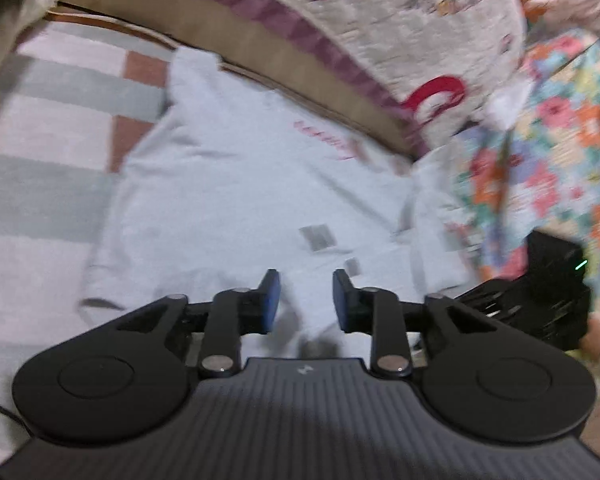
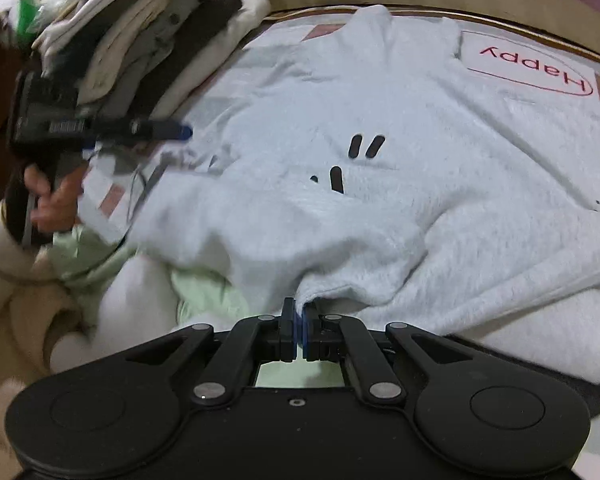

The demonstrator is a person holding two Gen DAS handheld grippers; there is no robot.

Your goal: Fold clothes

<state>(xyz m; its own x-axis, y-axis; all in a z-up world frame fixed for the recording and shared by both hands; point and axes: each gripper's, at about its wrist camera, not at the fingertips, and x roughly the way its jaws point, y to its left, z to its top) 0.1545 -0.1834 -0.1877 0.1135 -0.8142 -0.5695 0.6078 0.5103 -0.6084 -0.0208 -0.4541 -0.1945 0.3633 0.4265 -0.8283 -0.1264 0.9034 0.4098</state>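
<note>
A pale grey fuzzy sweater (image 2: pixel 340 216) with black marks and a red "Happy" print lies spread over the bed. My right gripper (image 2: pixel 299 312) is shut on the sweater's near edge, the cloth bunched between the blue pads. In the left wrist view the same sweater (image 1: pixel 236 184) lies flat below my left gripper (image 1: pixel 306 286), which stands open just above the fabric with nothing between its fingers. The left gripper (image 2: pixel 180 132) also shows at the left of the right wrist view, held by a hand (image 2: pixel 50 196). The right gripper's body (image 1: pixel 548 292) appears at the right of the left wrist view.
A stack of folded clothes (image 2: pixel 132 48) sits at the back left. A pale green garment (image 2: pixel 204 292) lies under the sweater's near edge. The bed has a checked pink and grey cover (image 1: pixel 48 128), a brown rim (image 1: pixel 284 60), a strawberry-print quilt (image 1: pixel 400 12) and a flowered cloth (image 1: pixel 552 152) beyond.
</note>
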